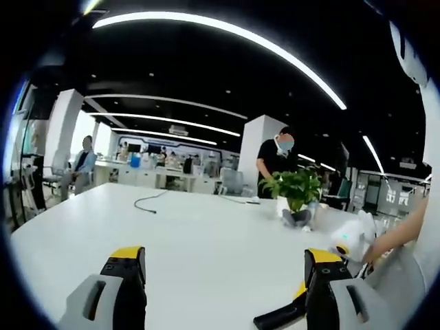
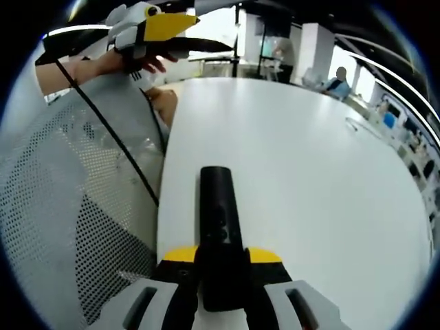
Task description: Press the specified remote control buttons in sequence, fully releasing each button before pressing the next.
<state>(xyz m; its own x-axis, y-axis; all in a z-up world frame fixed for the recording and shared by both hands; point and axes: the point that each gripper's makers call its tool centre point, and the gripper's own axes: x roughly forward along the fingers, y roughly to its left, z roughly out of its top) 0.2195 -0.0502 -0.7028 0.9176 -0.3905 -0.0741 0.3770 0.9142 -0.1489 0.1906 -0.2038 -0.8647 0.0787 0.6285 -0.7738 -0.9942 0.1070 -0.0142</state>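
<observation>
A slim black remote control (image 2: 218, 206) lies along the white table (image 2: 309, 172), close to its left edge, buttons up. My right gripper (image 2: 222, 256) is shut on its near end, with a yellow-tipped jaw on each side. In the left gripper view my left gripper (image 1: 225, 256) is open above the table (image 1: 206, 234) with nothing between its jaws. A black end, probably of the remote (image 1: 278, 317), pokes out by its right jaw. Behind that jaw a hand holds the right gripper (image 1: 352, 239). The left gripper (image 2: 206, 33) also appears hand-held, off the table's edge.
A potted plant (image 1: 297, 189) and a loose black cable (image 1: 148, 203) sit on the far part of the table. A grey mesh chair (image 2: 69, 206) and a black cord (image 2: 110, 137) lie left of the table edge. A person (image 1: 275, 158) stands beyond the plant.
</observation>
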